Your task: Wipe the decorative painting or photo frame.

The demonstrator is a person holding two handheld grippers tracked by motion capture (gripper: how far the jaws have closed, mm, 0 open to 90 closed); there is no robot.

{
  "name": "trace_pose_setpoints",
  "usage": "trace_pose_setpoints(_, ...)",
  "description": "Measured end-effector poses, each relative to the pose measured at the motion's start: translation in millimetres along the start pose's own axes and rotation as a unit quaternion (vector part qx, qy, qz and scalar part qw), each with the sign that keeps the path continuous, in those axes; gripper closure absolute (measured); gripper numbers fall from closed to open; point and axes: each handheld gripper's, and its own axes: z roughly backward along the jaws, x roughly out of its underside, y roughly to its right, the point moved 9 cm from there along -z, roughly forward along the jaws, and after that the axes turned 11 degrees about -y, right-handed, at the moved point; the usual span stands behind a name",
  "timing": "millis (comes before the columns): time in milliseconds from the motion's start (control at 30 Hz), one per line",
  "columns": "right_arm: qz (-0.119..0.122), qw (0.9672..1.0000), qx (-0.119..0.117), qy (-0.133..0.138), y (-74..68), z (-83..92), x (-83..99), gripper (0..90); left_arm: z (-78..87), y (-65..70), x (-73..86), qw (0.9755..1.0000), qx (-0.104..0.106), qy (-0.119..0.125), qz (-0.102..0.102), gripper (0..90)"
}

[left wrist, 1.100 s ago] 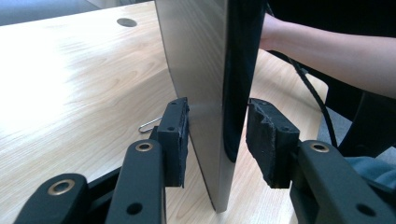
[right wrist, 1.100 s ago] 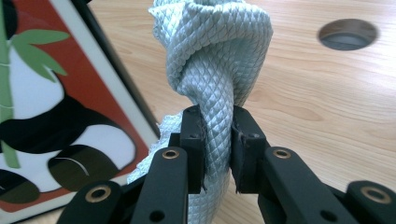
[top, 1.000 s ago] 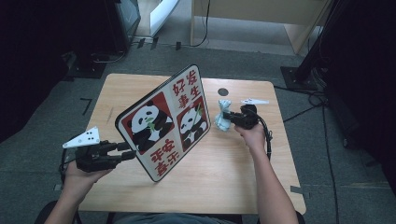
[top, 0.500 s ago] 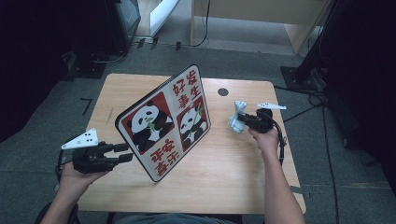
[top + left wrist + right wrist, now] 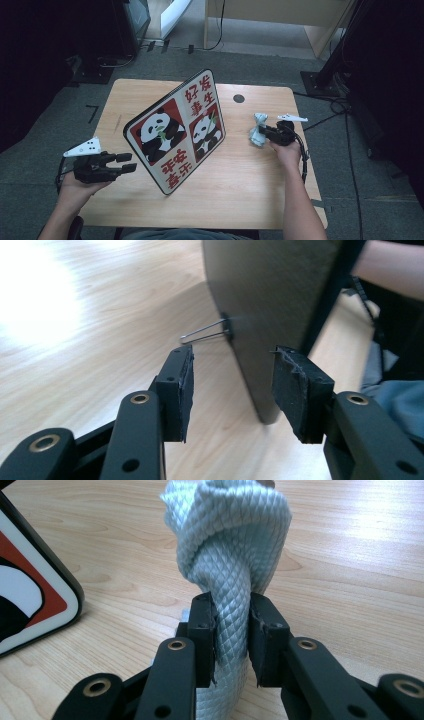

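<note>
A black-framed board (image 5: 180, 127) printed with pandas and red characters stands tilted on the wooden table (image 5: 240, 200). My left gripper (image 5: 127, 162) lies low at the table's left front, pointing at the board's near edge. Its jaws have just been opening, and nothing is pressed between the pads. In the left gripper view the board's dark back (image 5: 270, 290) rises just ahead of my left gripper (image 5: 232, 375), with a wire clip (image 5: 205, 331) on its edge. My right gripper (image 5: 262, 132) is shut on a pale blue cloth (image 5: 256, 136), whose bunched top (image 5: 235, 535) rises above my right gripper (image 5: 232, 625).
A round dark hole (image 5: 238, 98) sits in the table's far right part. The board's corner (image 5: 30, 595) lies left of the cloth. Cables (image 5: 330, 107) and a dark stand (image 5: 325, 75) are on the floor to the right.
My right gripper has carried the cloth to the right, away from the board, and a little lower. My left gripper has hardly shifted and its jaws stand slightly wider.
</note>
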Motion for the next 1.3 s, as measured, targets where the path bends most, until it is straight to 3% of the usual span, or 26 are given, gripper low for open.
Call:
trace_pose_setpoints(267, 0.012, 0.9998, 0.009, -0.016, 1.3, -8.2, 5.5, 74.0, -9.1, -21.4, 1.7, 0.9996, -0.020, -0.009, 0.015, 50.6)
trace_pose_setpoints(633, -0.005, 0.9999, 0.012, 0.001, 2.4, 3.0, 4.5, 65.7, -17.2, -36.6, 0.7, 0.9989, -0.044, -0.012, 0.009, 44.7)
trace_pose_setpoints(933, 0.003, 0.9998, 0.018, 0.012, -9.8, 16.5, 10.3, 56.4, -28.3, -59.2, -4.2, 0.9981, -0.056, -0.016, 0.020, 41.1)
trace_pose_setpoints(1033, 0.007, 0.9997, 0.017, 0.013, -15.2, 21.2, 15.4, 55.3, -31.8, -66.5, -6.3, 0.9980, -0.058, -0.009, 0.022, 41.1)
trace_pose_setpoints(1300, 0.019, 0.9997, 0.011, 0.011, -31.7, 33.3, 28.1, 53.6, -42.4, -85.1, -11.7, 0.9972, -0.062, -0.024, 0.034, 39.9)
